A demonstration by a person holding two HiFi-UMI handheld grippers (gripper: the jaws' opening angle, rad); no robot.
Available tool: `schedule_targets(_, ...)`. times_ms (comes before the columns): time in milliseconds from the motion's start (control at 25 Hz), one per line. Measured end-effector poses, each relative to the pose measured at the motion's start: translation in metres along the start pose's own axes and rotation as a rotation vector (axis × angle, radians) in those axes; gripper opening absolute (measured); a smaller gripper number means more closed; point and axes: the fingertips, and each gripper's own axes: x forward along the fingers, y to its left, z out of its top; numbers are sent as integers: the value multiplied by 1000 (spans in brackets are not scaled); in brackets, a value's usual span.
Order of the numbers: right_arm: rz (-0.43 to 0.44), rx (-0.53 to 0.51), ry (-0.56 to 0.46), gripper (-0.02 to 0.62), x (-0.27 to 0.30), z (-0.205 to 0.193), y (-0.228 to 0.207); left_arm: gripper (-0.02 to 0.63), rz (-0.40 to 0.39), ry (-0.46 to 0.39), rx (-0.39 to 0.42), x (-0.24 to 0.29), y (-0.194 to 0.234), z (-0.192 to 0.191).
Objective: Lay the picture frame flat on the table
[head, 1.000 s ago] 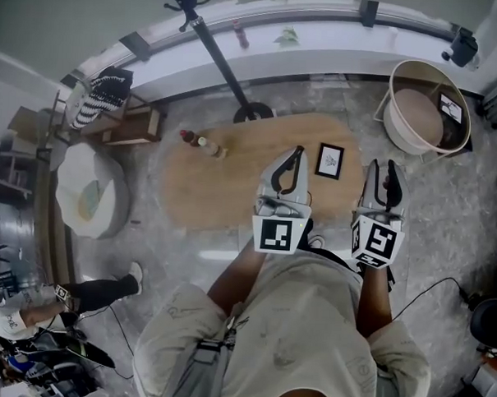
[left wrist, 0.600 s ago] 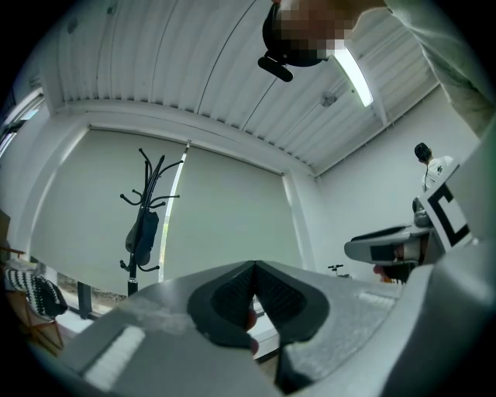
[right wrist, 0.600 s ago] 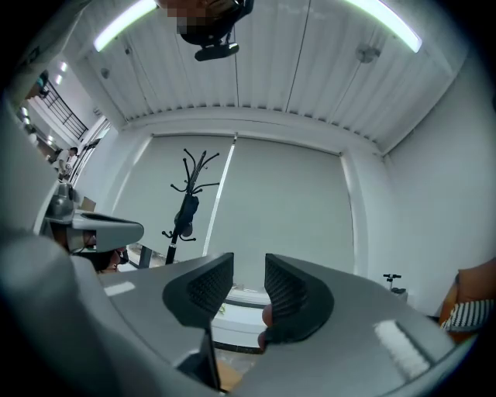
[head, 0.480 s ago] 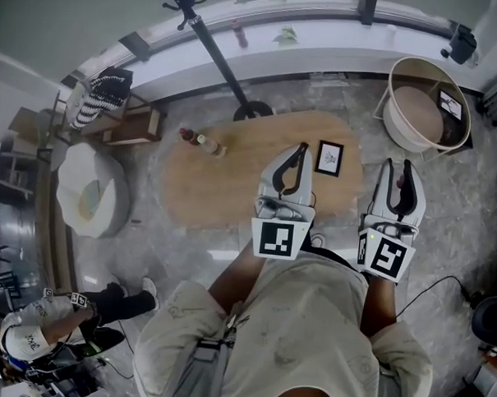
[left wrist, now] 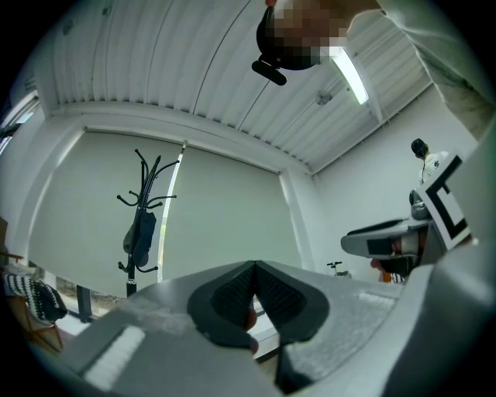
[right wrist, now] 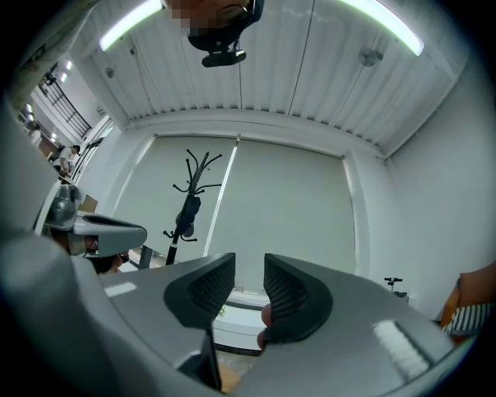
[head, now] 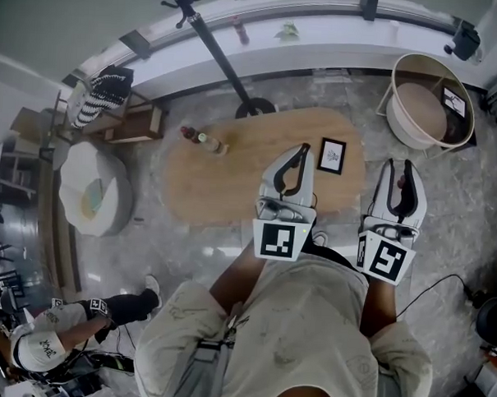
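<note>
Picture frame (head: 331, 155): flat on table (head: 224, 192), just ahead-right of left gripper (head: 300, 148), ahead-left of right gripper (head: 399, 167). Left gripper clenched, empty. Right gripper released, jaws just closing slightly, nothing between.

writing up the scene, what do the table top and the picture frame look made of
The table top looks like wood or wood-look laminate: even light tan, matte, no glare. The picture frame has a thin dark border around a white insert; wood or plastic, too small to tell.
</note>
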Motion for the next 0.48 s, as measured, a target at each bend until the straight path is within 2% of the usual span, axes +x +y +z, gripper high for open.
schedule_targets(80, 0, -6, -3, 87, 1, 0, 1, 5, 5, -2, -1, 0, 1, -1)
schedule_targets(480, 21, -27, -14, 24, 6, 1, 10, 5, 23, -7, -6, -1, 4, 1)
